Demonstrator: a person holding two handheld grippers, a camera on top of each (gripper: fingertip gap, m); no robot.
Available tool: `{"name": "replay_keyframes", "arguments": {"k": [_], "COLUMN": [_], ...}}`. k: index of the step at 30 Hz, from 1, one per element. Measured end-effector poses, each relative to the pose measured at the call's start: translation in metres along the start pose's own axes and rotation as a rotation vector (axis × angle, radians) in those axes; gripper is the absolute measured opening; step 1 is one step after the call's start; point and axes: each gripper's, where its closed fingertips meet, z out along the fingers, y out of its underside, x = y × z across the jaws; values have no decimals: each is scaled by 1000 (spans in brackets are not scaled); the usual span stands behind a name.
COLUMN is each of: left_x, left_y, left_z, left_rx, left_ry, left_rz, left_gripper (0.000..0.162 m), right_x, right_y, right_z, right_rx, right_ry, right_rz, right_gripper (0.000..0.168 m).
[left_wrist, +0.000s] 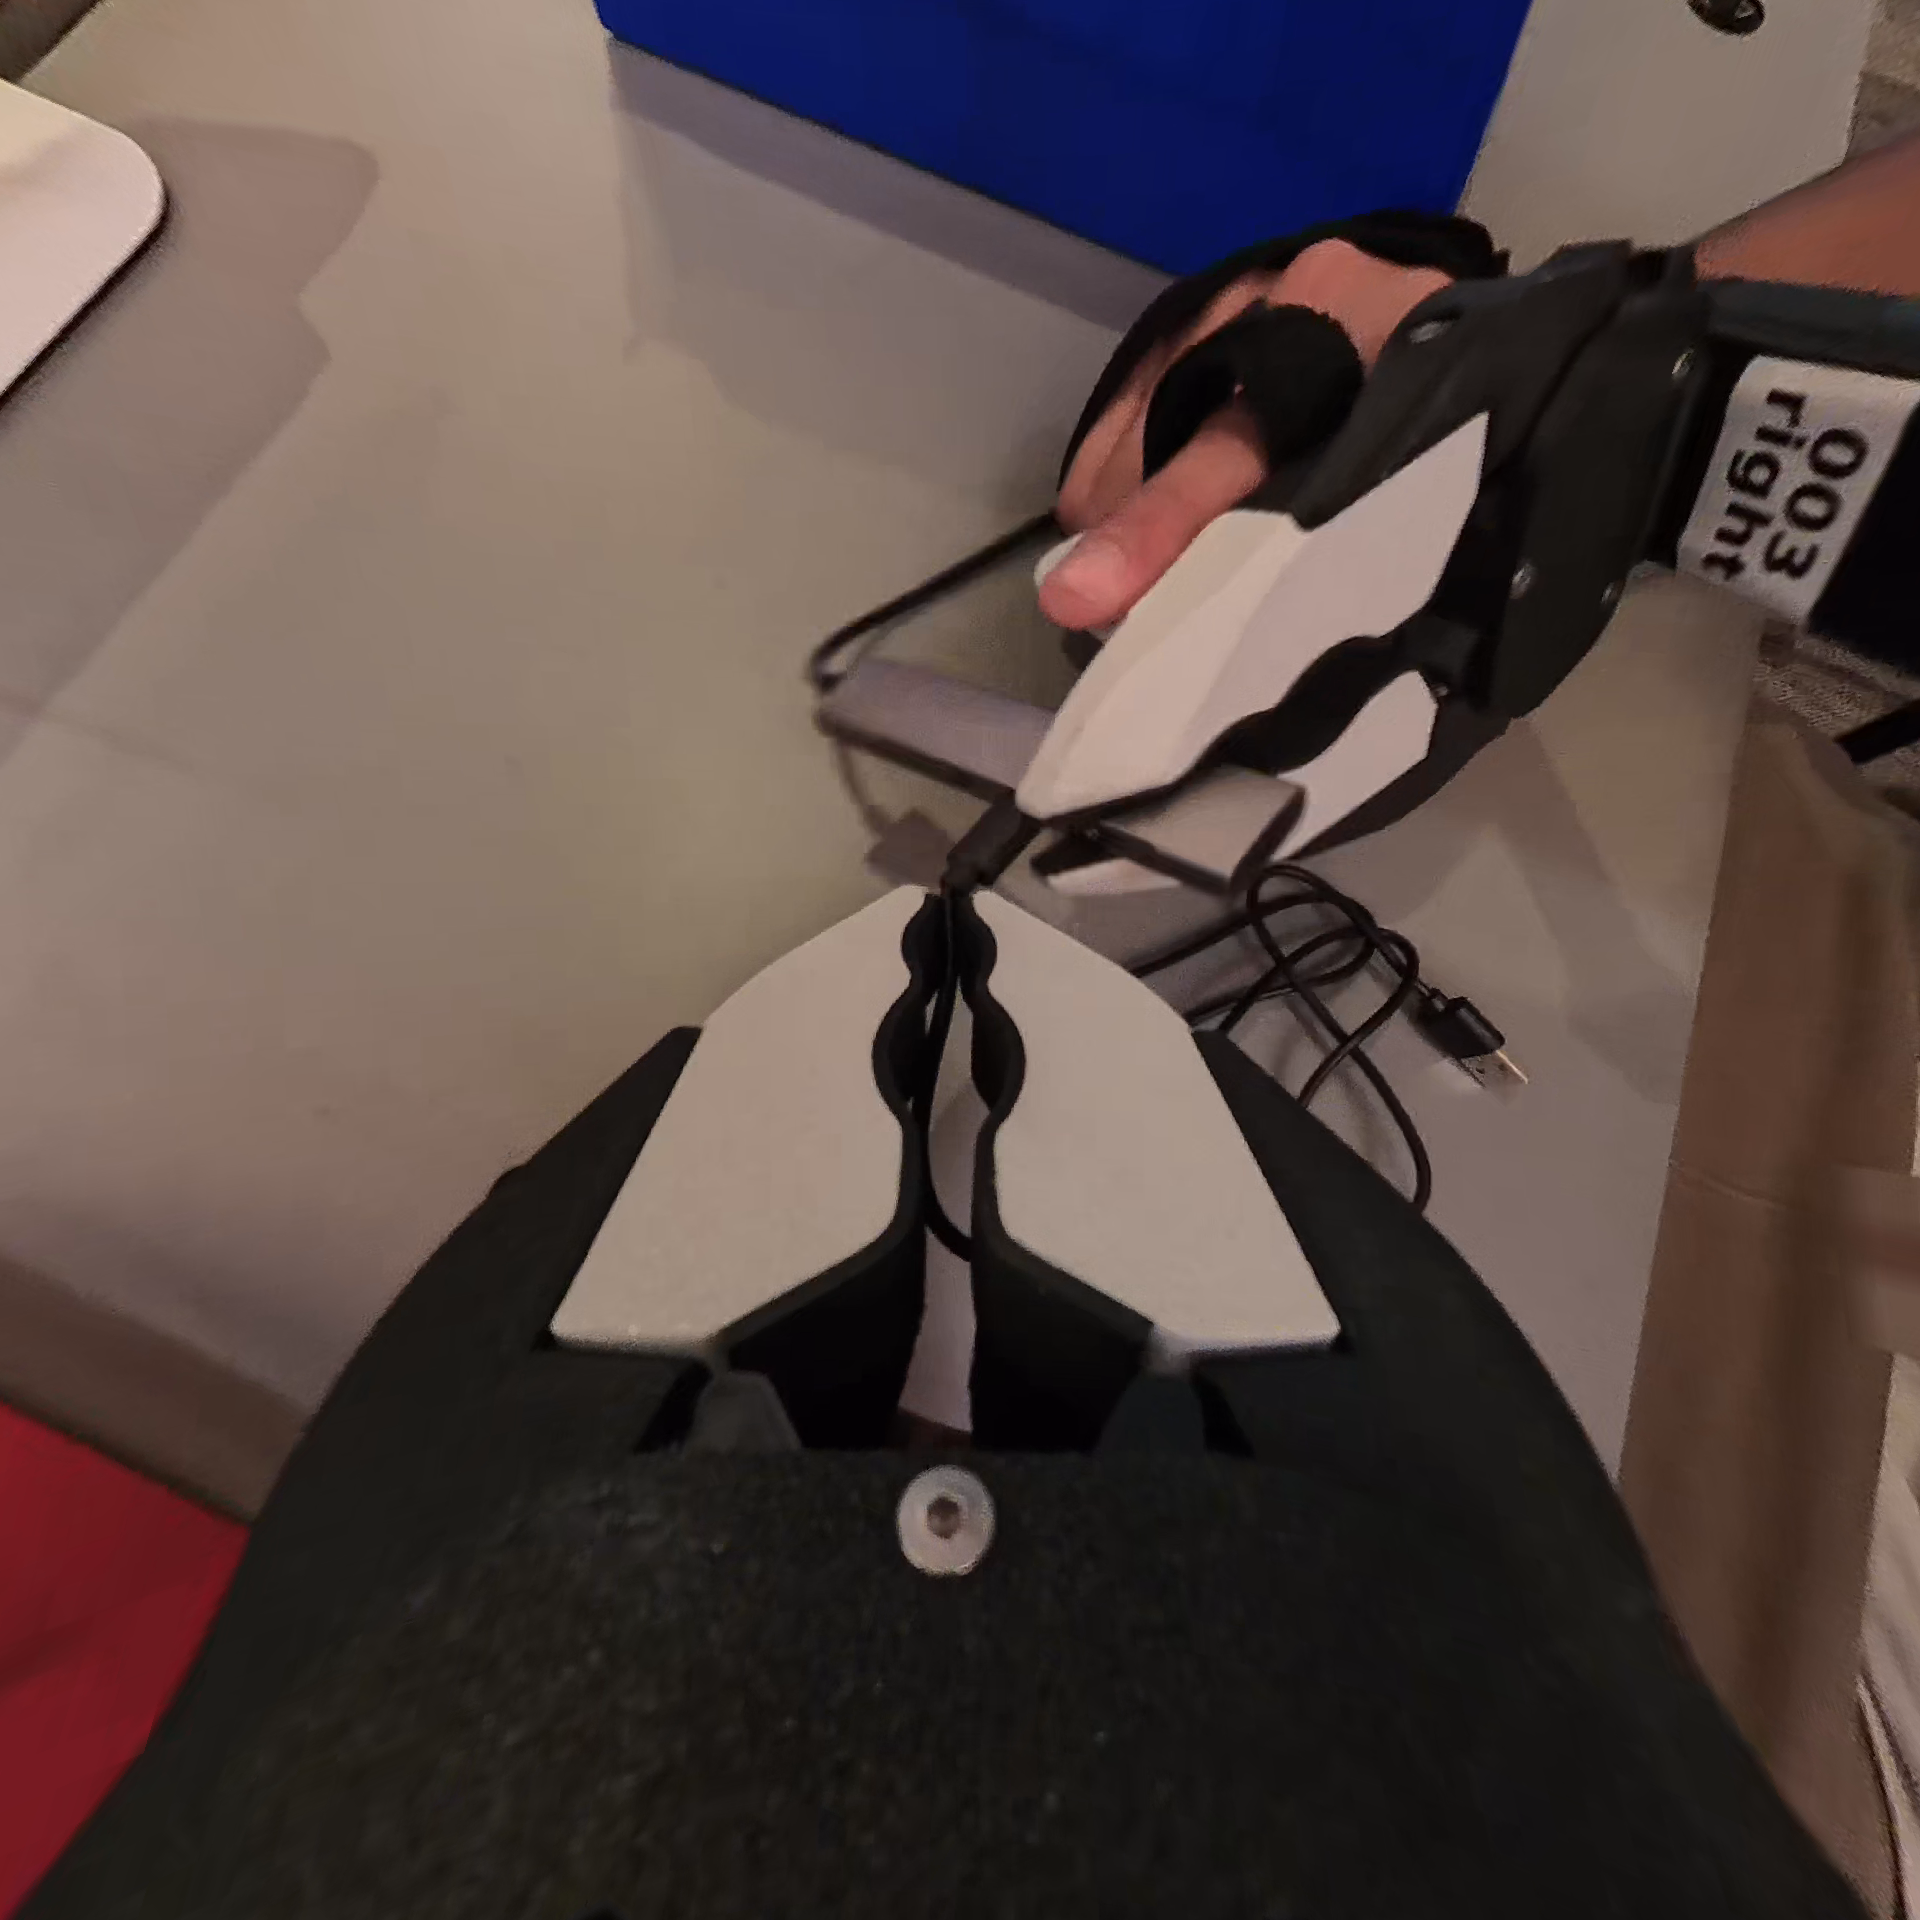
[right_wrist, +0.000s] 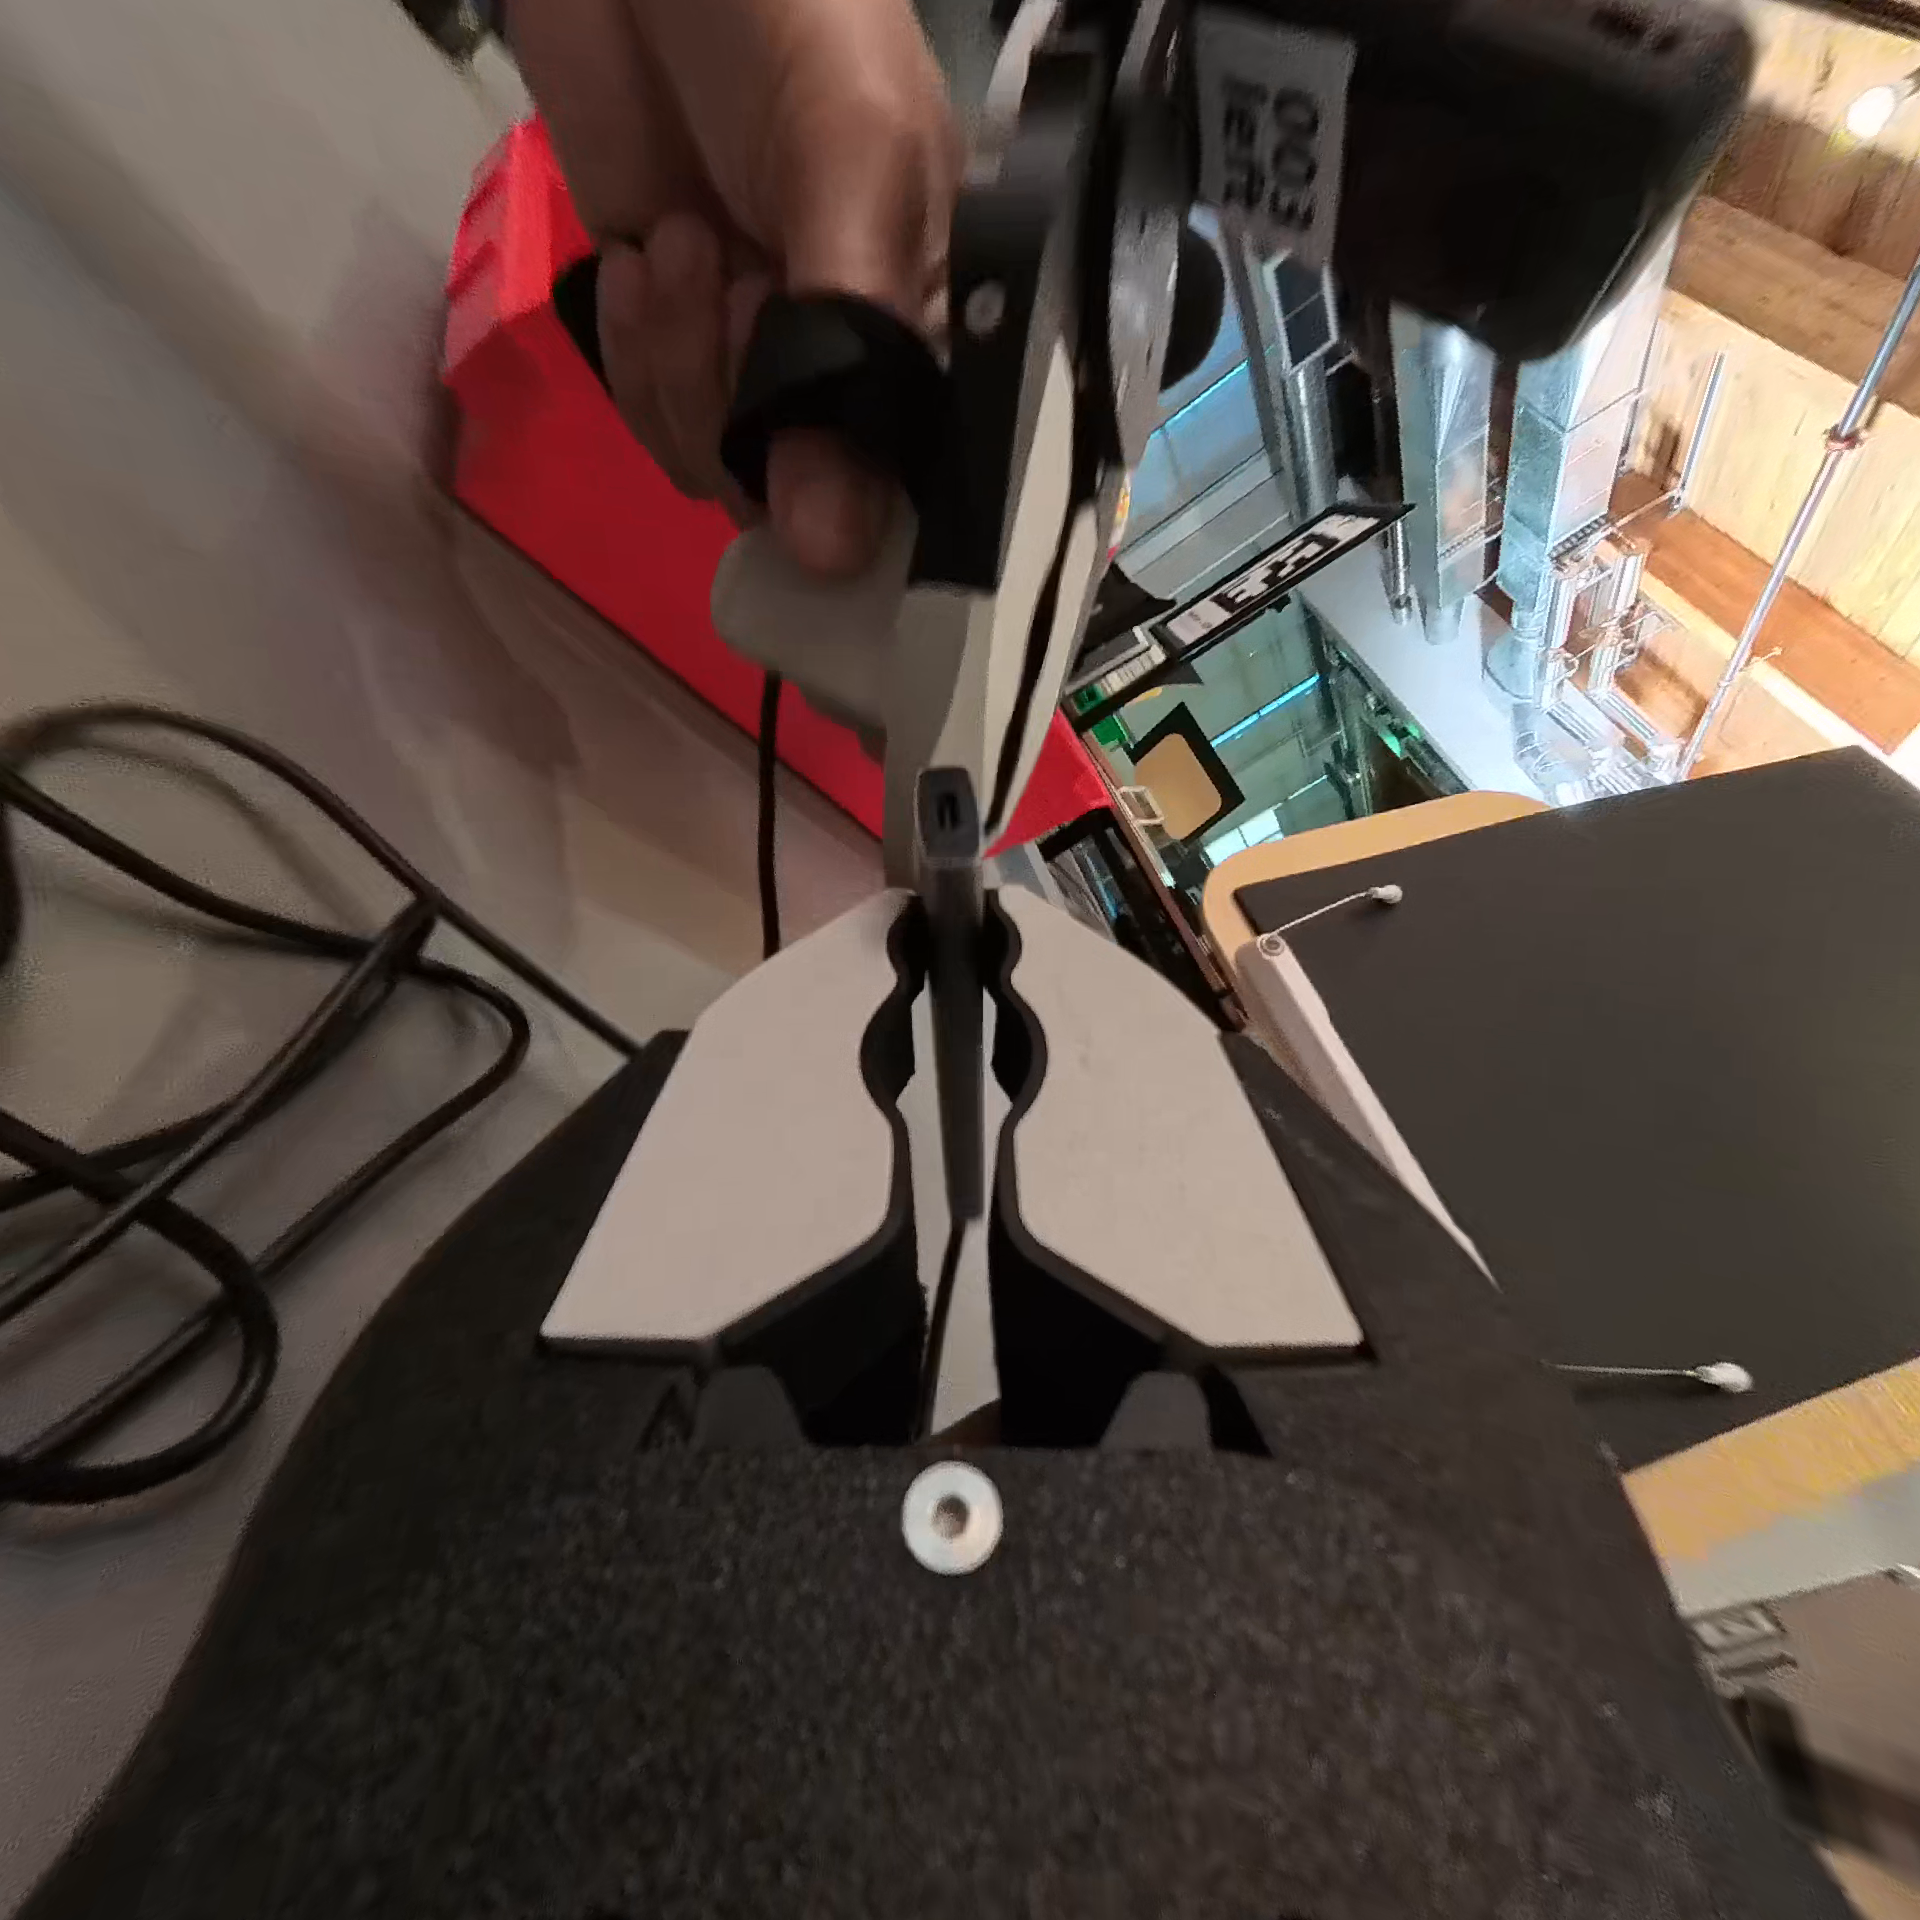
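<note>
Grey tabletop fills most of the left wrist view, matte, w/ soft shadows. Just above it, the thin black cable runs between the fingers of the left gripper, which are closed to a narrow slit on it right at the tips. Cable's black plug sticks out just past those tips and sits pinched at the tip of the right gripper, which comes in from the right, held by a hand w/ black finger straps.

Right wrist view: right gripper fingers nearly together on the plug body, connector end poking out ahead, meeting the tip of the left gripper, which comes down from above.

Beyond the right gripper's tips in the left view: flat grey box on the table, and to its right the rest of the cable in loose loops ending in a second plug. Further off: blue box at the far edge, white rounded object far left, red item near left. Thicker black cables lie left of the right gripper. Table's right edge drops to tan floor. Right view background: black board w/ pale wood edge, metal ducting, blurred.
</note>
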Motion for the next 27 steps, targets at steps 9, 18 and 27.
{"name": "replay_keyframes", "arguments": {"k": [9,18,27], "left_x": [19,22,22], "left_y": [-1,-3,-8], "left_z": [-11,-16,-13], "left_rx": [22,28,54], "left_ry": [-12,14,0], "left_rz": [2,1,-11], "left_gripper": [2,2,2], "right_x": [3,3,4], "right_y": [13,16,17], "right_z": [3,0,-5], "right_rx": [-56,-35,-46], "right_ry": [-5,-18,-11], "right_rz": [13,-12,-80], "right_gripper": [11,9,8]}}
